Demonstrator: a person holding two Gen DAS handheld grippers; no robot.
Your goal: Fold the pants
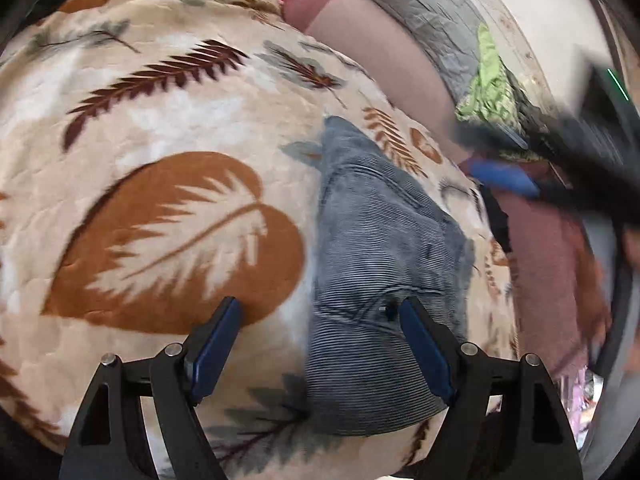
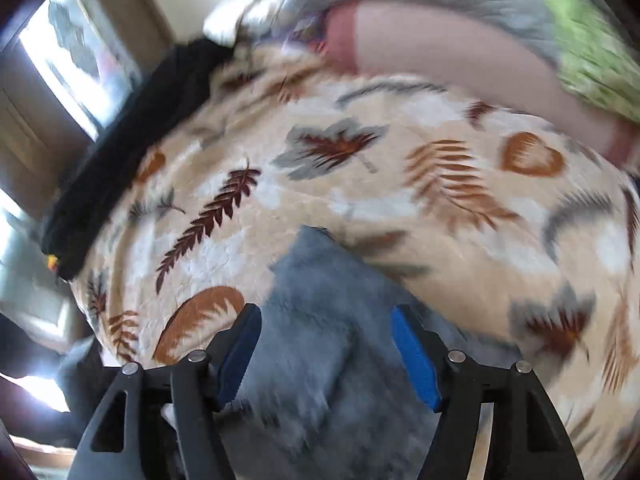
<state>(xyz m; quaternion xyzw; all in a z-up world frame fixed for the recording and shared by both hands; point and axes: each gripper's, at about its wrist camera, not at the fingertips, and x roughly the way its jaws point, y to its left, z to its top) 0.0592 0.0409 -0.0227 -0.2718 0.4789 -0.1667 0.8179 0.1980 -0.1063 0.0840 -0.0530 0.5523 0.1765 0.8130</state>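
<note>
No text, label, brand, number or sign can be read in either wrist view.

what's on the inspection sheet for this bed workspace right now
surface: leaf-print blanket spread over a bed
job's things: grey corduroy pants lying bunched on the blanket
clutter: black cloth at the blanket's edge; green cloth, pink pillow and grey quilt beyond
grippers: left gripper open above the pants, nothing between the pads; right gripper open over the pants, blurred, not pressing them
cables: nothing seen
surroundings: bright window past the black cloth; pale wall behind the quilt
</note>
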